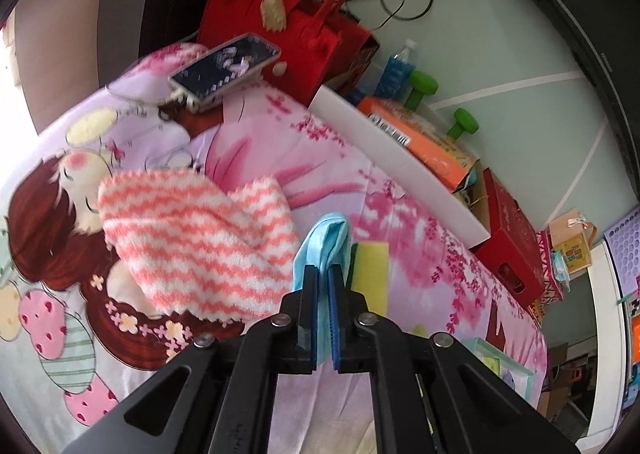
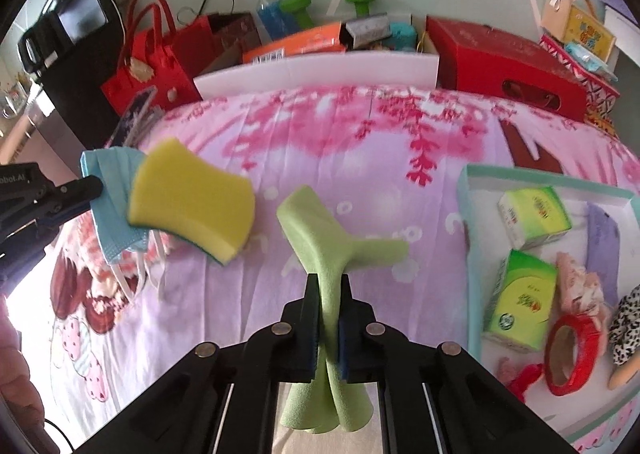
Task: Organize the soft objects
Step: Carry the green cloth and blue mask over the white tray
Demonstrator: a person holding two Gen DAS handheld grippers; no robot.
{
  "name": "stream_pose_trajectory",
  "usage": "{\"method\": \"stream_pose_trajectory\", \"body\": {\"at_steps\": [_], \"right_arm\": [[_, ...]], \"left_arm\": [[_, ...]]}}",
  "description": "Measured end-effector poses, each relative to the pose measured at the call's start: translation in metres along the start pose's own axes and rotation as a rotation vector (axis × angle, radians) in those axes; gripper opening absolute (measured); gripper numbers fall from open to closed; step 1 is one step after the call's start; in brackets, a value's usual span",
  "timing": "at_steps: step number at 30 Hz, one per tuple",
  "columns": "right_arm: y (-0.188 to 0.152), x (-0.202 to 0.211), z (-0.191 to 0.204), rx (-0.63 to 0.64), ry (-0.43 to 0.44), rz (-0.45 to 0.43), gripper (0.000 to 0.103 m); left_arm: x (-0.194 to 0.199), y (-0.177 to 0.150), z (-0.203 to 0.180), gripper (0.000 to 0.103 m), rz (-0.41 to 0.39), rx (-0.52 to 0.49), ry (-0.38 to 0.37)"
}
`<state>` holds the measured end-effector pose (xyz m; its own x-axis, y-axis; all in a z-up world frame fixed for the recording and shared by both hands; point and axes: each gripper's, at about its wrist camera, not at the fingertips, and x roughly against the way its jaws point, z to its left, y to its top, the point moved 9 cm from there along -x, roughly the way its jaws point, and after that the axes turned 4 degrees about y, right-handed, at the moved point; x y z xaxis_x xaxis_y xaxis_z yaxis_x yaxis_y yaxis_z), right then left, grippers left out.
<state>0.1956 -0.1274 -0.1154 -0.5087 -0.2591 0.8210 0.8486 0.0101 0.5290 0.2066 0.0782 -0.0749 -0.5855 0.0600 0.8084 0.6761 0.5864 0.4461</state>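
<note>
Pink and lilac bedsheet (image 2: 360, 142) with cherry-blossom print and a cartoon girl. Towel (image 1: 196, 238) at nine o'clock, striped in coral and white zigzags. Pale blue face mask (image 1: 324, 250) between black fingers (image 1: 310, 290) with blue pads. Yellow sponge (image 2: 192, 194) with dark green underside. Light green cloth (image 2: 332, 250). Red bag (image 1: 288, 26) at twelve o'clock. Green-and-white tissue packs (image 2: 520, 294) in a mint-edged box (image 2: 464, 198).
</note>
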Motion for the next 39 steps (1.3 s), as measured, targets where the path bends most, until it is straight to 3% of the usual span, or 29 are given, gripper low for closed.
{"method": "stream_pose_trajectory", "body": {"at_steps": [18,28,39], "right_arm": [[0.028,0.067,-0.014,-0.043,0.002,-0.18,0.007],[0.026,0.084,-0.068,-0.144,-0.068,-0.207,0.007],[0.014,0.125,-0.153,-0.294,-0.203,-0.275,0.008]], "left_arm": [[0.086,0.019,-0.036,0.004,-0.209,-0.105,-0.071],[0.087,-0.001,-0.078,0.004,-0.179,-0.202,-0.142],[0.09,-0.069,-0.185,0.004,-0.092,-0.439,-0.342]]}}
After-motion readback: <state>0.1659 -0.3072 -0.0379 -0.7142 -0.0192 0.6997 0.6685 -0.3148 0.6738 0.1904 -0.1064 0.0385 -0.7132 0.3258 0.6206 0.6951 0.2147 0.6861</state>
